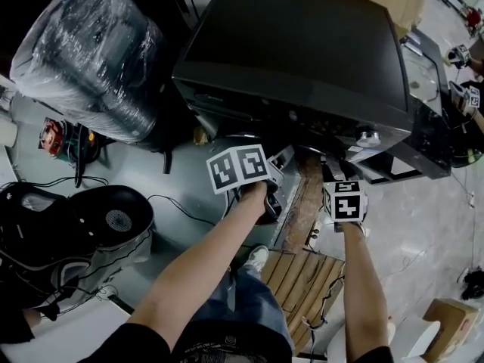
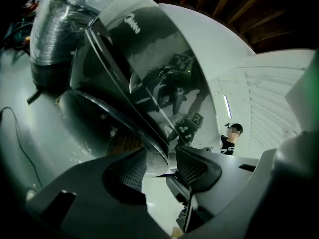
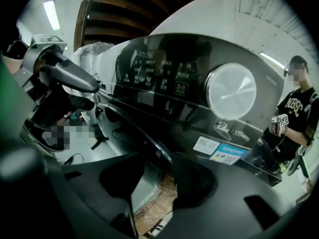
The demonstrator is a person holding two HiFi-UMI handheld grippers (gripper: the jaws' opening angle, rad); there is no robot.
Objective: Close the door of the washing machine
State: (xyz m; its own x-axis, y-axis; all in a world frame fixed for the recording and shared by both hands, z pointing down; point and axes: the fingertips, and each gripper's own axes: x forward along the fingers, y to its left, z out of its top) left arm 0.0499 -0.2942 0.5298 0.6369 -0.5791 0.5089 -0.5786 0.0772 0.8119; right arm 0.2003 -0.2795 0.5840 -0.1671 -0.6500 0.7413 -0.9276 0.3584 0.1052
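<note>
The dark washing machine (image 1: 302, 44) stands in front of me, seen from above in the head view. Its round door is swung out, and the curved dark door rim (image 2: 124, 121) runs down between the jaws of my left gripper (image 2: 162, 166). The pads do not clamp it. That left gripper (image 1: 284, 159) reaches under the machine's front edge. My right gripper (image 1: 334, 166) is beside it, to the right. In the right gripper view the door rim (image 3: 144, 133) lies between the jaws of the right gripper (image 3: 157, 176), close to the right pad. Above it are the control panel and silver dial (image 3: 231, 91).
A plastic-wrapped roll (image 1: 91, 59) stands left of the machine, with a black bag (image 1: 76, 233) and cables on the floor. I stand by a wooden pallet (image 1: 302, 278). A cardboard box (image 1: 446, 316) sits at the lower right. A person (image 3: 294, 118) stands off to the right.
</note>
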